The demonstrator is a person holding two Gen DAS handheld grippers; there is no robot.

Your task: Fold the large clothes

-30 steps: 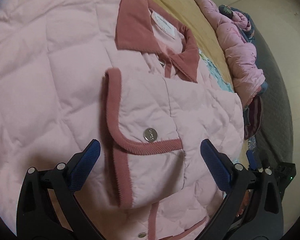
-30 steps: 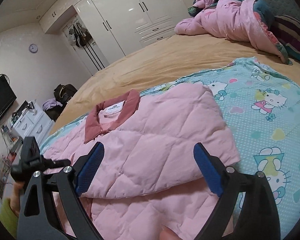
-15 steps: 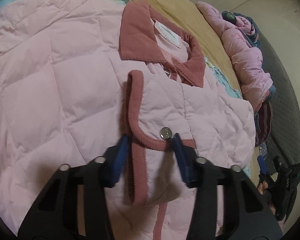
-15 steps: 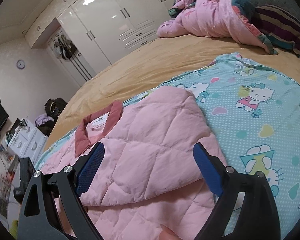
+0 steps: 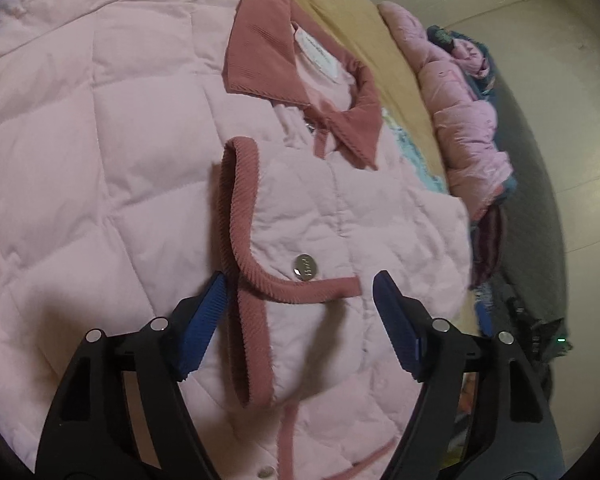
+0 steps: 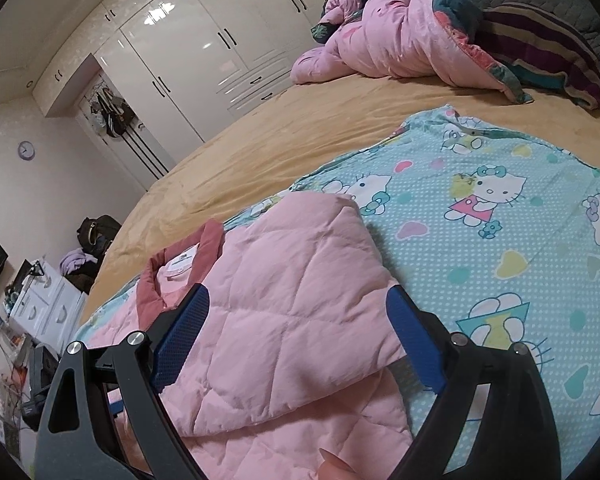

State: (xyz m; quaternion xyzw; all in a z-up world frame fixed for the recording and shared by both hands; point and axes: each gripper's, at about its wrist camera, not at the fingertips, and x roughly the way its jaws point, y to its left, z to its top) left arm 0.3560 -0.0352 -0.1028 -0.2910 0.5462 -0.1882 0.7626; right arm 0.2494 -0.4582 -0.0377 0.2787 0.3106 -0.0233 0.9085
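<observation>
My left gripper (image 5: 300, 320) jaws opening, straddling jacket cuff (image 5: 256, 276) at lower ctr, not pinching; right gripper (image 6: 296, 344) wide, empty.

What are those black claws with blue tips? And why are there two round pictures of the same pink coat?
The claws are two grabbers that a person holds, one in each hand. A small camera on each one looks along its fingers, so you get two pictures. The left gripper is opening, with the cuff of the pink quilted jacket between its fingers. The right gripper is open over the folded sleeve. Neither is squeezing anything. The jacket lies on a cartoon-cat sheet on a bed. A crumpled pink quilt lies further back.
</observation>
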